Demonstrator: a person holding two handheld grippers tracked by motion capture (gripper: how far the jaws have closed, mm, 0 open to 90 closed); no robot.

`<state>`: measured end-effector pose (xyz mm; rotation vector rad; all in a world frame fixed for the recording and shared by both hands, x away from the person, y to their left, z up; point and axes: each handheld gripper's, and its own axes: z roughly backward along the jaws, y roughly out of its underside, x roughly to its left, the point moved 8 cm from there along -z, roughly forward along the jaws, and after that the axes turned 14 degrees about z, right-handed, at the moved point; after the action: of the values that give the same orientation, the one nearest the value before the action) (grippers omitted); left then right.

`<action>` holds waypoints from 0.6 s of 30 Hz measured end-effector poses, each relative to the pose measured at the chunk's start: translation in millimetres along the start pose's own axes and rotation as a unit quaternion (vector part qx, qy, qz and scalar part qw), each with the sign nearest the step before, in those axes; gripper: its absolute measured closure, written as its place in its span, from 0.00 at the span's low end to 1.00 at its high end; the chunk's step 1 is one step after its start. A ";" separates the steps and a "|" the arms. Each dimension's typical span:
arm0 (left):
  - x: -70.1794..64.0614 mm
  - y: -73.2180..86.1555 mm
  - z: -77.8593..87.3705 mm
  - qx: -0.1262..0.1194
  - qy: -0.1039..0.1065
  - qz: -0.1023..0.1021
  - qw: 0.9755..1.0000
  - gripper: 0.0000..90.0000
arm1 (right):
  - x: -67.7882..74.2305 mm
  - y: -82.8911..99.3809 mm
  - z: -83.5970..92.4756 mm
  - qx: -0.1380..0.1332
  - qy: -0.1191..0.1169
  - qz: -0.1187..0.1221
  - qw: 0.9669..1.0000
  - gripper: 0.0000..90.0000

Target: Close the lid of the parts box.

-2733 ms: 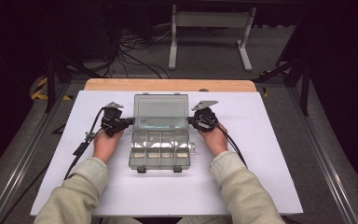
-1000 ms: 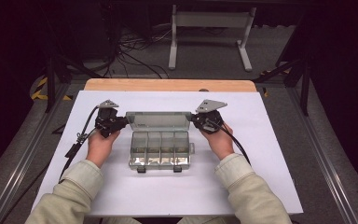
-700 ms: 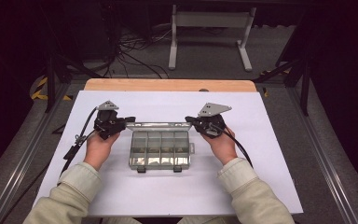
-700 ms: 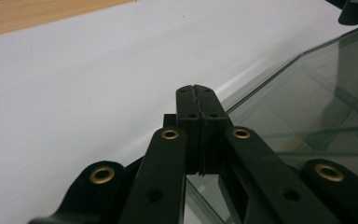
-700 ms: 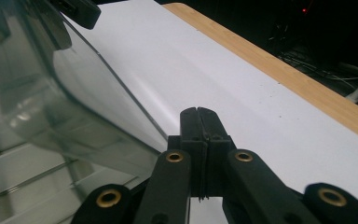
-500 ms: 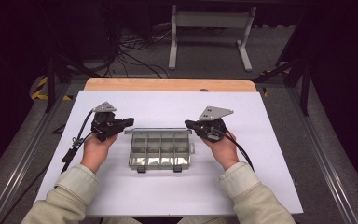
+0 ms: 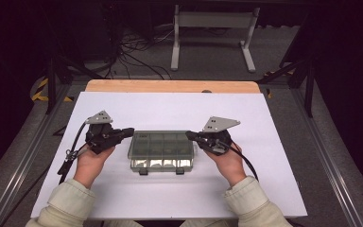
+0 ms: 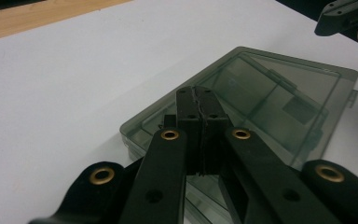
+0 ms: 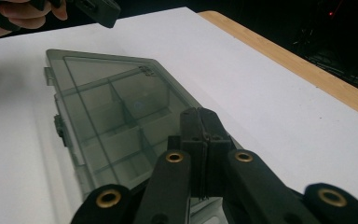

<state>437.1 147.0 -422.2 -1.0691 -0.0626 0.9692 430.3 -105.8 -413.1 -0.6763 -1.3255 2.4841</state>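
Closed compartment box point(image 7: 163, 150) on white tabletop point(image 7: 179, 111)

Translucent smoky plastic box point(image 7: 163, 149), matt white table cover point(image 7: 179, 111), wooden edge point(image 7: 170, 86)

Closed compartment box point(image 7: 160, 150) sat mid-desk point(image 7: 179, 111) as the sole obstacle, flanked closely by left gripper point(image 7: 127, 132) and right gripper point(image 7: 190, 135), with bare white surface open beyond, beside and before it.

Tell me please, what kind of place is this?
Probably a lab or recording workspace: a white-covered table holding one plastic organizer box, loose cables on the floor, and a metal stand behind.
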 end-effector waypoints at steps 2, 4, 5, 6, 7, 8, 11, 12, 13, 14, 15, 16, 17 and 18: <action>-1.9 1.6 1.7 -0.006 0.010 0.010 1.000 1.00 | 2.5 -0.1 1.1 -0.005 0.000 -0.001 1.000 1.00; -3.8 4.3 3.7 0.009 0.014 0.011 1.000 1.00 | 6.8 0.4 2.8 -0.019 0.000 -0.008 1.000 1.00; -5.2 5.1 5.4 0.009 0.020 0.008 1.000 0.99 | 8.7 1.2 2.4 -0.012 -0.006 -0.007 1.000 1.00; -7.6 6.4 6.7 0.013 0.035 0.003 0.999 0.99 | 9.1 1.6 3.2 -0.009 -0.004 -0.004 1.000 1.00; -10.1 7.4 7.6 0.015 0.041 0.002 0.999 0.98 | 9.4 1.4 4.4 -0.011 -0.004 -0.006 1.000 1.00; -11.8 8.1 8.2 0.018 0.039 -0.005 0.999 0.98 | 9.7 1.2 5.2 -0.012 -0.006 -0.008 1.000 1.00; -15.2 9.7 8.9 0.024 0.046 -0.007 0.999 0.98 | 11.4 0.4 7.4 -0.009 -0.006 -0.004 1.000 1.00; -15.8 10.4 9.0 0.027 0.047 -0.006 0.998 0.98 | 12.1 0.0 8.0 -0.009 -0.008 -0.003 1.000 1.00; -16.0 10.8 9.1 0.030 0.047 -0.006 0.998 0.98 | 12.7 -0.1 8.4 -0.008 -0.010 -0.002 1.000 1.00; -15.9 11.6 9.0 0.033 0.045 -0.008 0.998 0.98 | 13.0 -0.1 8.7 -0.007 -0.011 -0.002 1.000 1.00; -15.1 11.6 9.2 0.033 0.039 -0.012 0.999 0.98 | 13.6 0.4 9.2 -0.003 -0.016 -0.003 1.000 1.00; -16.3 12.9 9.5 0.038 0.040 -0.009 0.998 0.98 | 14.2 1.0 9.6 0.000 -0.020 -0.004 1.000 1.00; -15.8 13.2 10.3 0.043 0.037 -0.011 0.998 0.98 | 14.9 2.2 9.7 0.007 -0.028 -0.005 1.000 1.00; -15.9 13.6 10.5 0.048 0.040 -0.010 0.998 0.98 | 15.8 3.5 9.7 0.016 -0.034 -0.006 0.999 1.00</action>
<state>413.8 145.2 -420.9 -1.0154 0.0384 0.9027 411.7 -108.1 -415.9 -0.5805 -1.3054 2.5334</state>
